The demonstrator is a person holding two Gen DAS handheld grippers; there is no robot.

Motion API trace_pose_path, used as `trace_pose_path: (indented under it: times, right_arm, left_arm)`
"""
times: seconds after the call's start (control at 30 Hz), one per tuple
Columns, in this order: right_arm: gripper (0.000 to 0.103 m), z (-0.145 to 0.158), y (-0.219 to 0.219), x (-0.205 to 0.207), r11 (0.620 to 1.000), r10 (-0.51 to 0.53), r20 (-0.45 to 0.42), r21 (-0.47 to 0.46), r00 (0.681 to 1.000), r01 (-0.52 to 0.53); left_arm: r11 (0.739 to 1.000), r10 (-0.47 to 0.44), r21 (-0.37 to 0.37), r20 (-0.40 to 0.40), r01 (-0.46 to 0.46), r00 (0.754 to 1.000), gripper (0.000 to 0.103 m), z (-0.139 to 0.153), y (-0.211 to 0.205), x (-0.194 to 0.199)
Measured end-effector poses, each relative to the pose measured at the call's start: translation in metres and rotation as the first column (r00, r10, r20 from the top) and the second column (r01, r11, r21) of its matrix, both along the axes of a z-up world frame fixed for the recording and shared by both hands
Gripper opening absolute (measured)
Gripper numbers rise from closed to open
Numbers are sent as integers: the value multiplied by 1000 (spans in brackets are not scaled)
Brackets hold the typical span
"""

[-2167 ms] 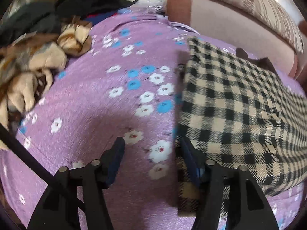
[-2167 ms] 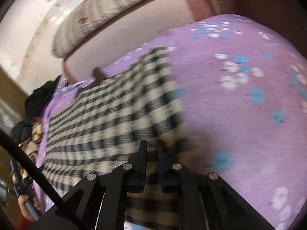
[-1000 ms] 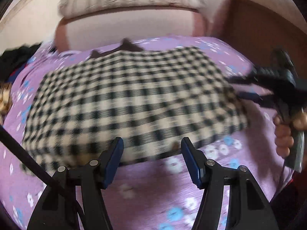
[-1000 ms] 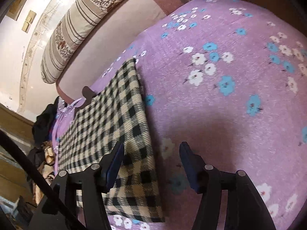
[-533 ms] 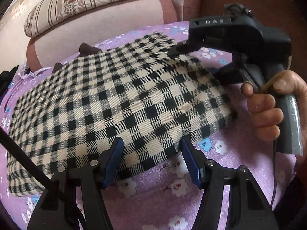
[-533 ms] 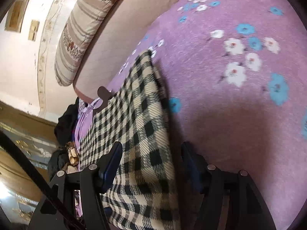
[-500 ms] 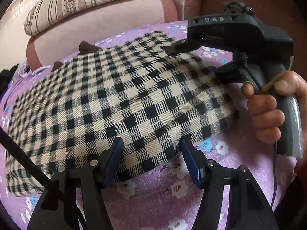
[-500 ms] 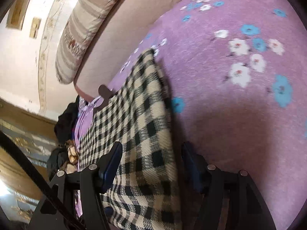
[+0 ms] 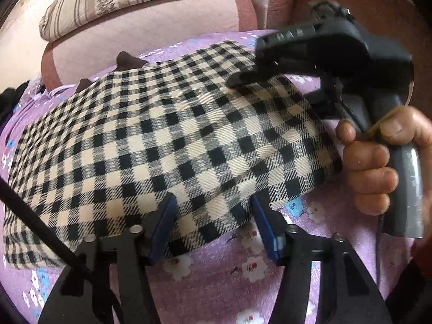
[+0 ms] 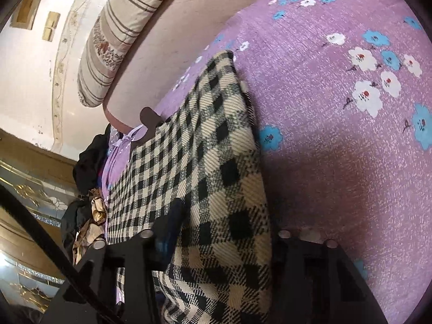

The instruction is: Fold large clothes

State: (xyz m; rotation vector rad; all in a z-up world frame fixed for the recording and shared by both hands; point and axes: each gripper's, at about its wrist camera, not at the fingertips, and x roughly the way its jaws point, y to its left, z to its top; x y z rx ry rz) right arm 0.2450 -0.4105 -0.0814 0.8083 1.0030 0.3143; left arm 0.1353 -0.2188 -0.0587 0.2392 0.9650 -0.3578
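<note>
Two hand-held grippers were on the checked garment [image 9: 167, 140], which lay part-folded on the purple floral bed cover [image 9: 270, 283]. My left hand-held gripper [image 9: 213, 224] straddled its near edge and my right hand-held gripper [image 10: 221, 243] its right end, both jaws closing, neither pinching yet (as far as I could see). Next, I judged, came clamping both and carrying that end over. Its long axis ran left to right in the left wrist view.

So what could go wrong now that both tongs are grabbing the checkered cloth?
The left tongs are closing on just the near hem of the checkered cloth, so the top layer alone might lift and undo the fold. The right tongs straddle a bunched edge that may slip out. Dragging could also rumple the purple flowered sheet.
</note>
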Motion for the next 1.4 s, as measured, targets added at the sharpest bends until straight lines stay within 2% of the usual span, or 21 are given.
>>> trace_pose_path:
  times: [0.2,0.33,0.43,0.57,0.63,0.67,0.7,0.73,0.77,0.83,0.9,0.93,0.97,1.07,1.23,1.33,1.37,1.4]
  right_arm:
    - [53,12,0,-5,996,-43,-19,-79,999,42]
    - [55,56,-7,-28,962,-129,101,-230,986,150]
    - [56,83,-2,-47,945,-128,186,-276,974,177]
    - [57,103,47,-71,929,14,244,-363,970,77]
    - [59,107,91,-82,899,138,257,-437,956,-13]
    - [61,106,110,-87,886,191,260,-460,947,-52]
    - [62,105,134,-93,870,255,259,-482,931,-104]
    - [62,101,160,-98,851,321,254,-500,912,-160]
    - [62,97,179,-103,834,370,249,-513,895,-202]
    - [62,87,226,-115,781,481,235,-552,845,-291]
    - [62,73,271,-127,711,575,220,-611,788,-348]
    - [62,66,295,-132,670,618,210,-644,758,-368]
    - [62,59,310,-136,646,644,205,-661,737,-381]
    - [62,40,351,-144,579,696,192,-720,692,-383]
    - [62,24,401,-151,436,759,135,-832,637,-343]
    - [62,24,419,-155,355,784,133,-898,606,-261]
    - [62,21,426,-155,323,790,125,-917,600,-235]
    - [62,20,430,-153,308,793,117,-924,598,-228]
  left_arm:
    - [998,66,10,35,-67,997,55,31,36,-10]
    - [987,160,-2,55,-160,986,55,46,86,-10]
    - [975,222,8,66,-223,973,55,48,123,0]
    - [950,303,36,110,-309,947,55,53,178,8]
    - [926,372,13,121,-376,920,57,59,216,17]
    - [913,407,-13,115,-408,906,61,62,232,22]
    - [893,450,-52,100,-447,888,63,63,251,29]
    - [863,502,-115,68,-493,862,67,64,278,39]
    - [843,526,-155,38,-515,850,69,63,294,47]
    - [808,547,-229,-50,-543,835,69,55,327,68]
    - [794,540,-263,-110,-548,834,69,46,344,89]
    - [795,522,-276,-144,-541,841,69,40,348,98]
    - [799,495,-290,-181,-527,850,69,34,351,107]
    - [800,395,-359,-285,-480,873,70,17,351,129]
    - [825,299,-376,-344,-422,890,73,0,335,155]
    - [820,253,-411,-361,-397,897,85,-2,331,169]
    - [817,241,-420,-373,-394,896,87,-3,331,174]
    - [816,229,-425,-385,-391,894,87,-4,330,178]
